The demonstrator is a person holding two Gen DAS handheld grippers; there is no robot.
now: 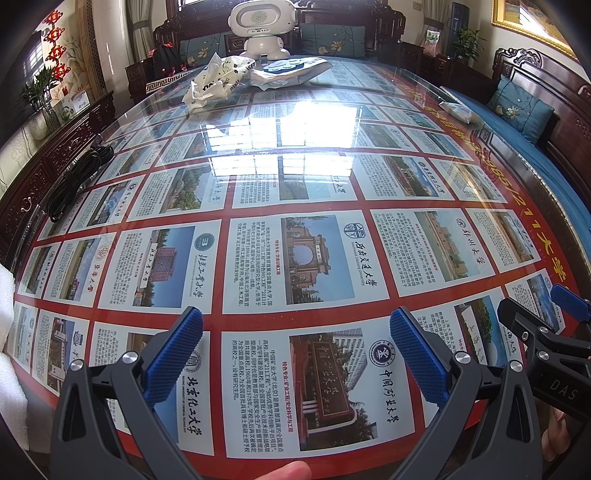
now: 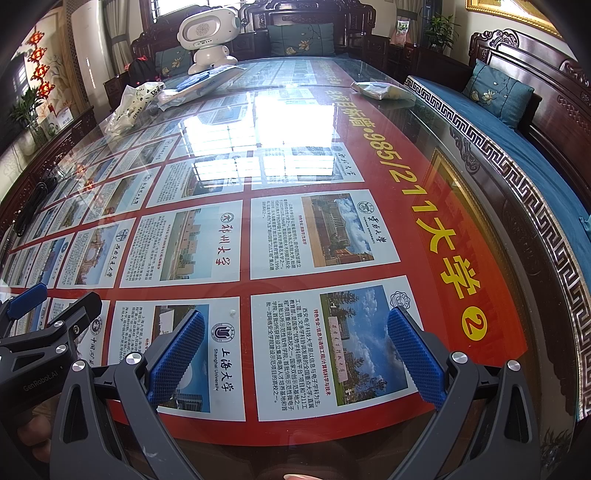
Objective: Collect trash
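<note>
both my grippers, left gripper and right gripper, gape empty; the crumpled bag lies far ahead, left of the fingers, nearer my left.

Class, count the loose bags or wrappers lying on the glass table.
3: crumpled white bag far left, flat white-blue package beside the toy robot, small packet at the far right edge.

Crumpled white plastic bag: black printing, bunched and standing in loose folds, at 11 o'clock on the far part of the table.

Flat white packet: blue patch on top, lying flat just beside the bag, at 12 o'clock.

Small pale wrapper: lying flat near the table's edge at 1 o'clock, well apart from the other two.
</note>
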